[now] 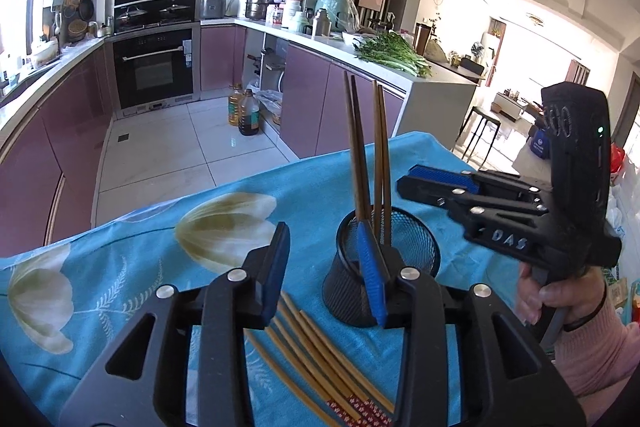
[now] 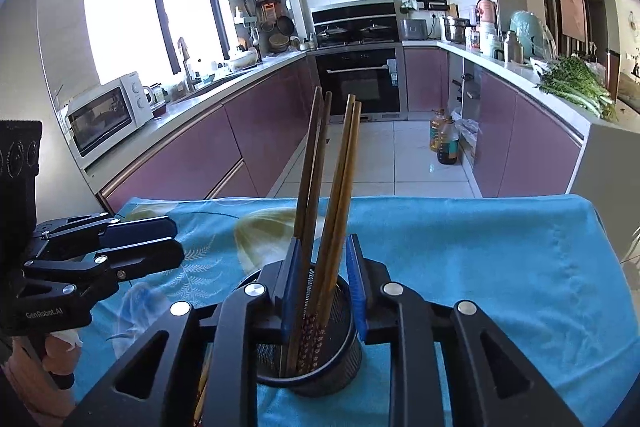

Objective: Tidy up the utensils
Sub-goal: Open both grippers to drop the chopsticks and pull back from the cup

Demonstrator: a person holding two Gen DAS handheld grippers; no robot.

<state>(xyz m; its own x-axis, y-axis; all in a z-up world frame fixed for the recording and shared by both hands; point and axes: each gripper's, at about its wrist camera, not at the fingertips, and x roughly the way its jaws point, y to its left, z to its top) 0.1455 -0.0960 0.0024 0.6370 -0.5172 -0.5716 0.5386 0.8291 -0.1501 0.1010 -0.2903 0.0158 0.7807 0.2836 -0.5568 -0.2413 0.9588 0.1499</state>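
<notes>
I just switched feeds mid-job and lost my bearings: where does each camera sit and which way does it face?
Left wrist: on the left gripper, angled down across the cloth at loose chopsticks and the cup; the right gripper and a hand show.
Right wrist: on the right gripper, over the cup, facing the oven; the left gripper shows at left.
Shared: cup, its four chopsticks, cloth, oven.

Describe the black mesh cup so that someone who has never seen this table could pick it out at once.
Start at the blue cloth with pale flowers that covers the table. On it stands the black mesh cup, round and upright. Four brown chopsticks stick up out of it, while the other chopsticks lie flat on the cloth beside it.
</notes>
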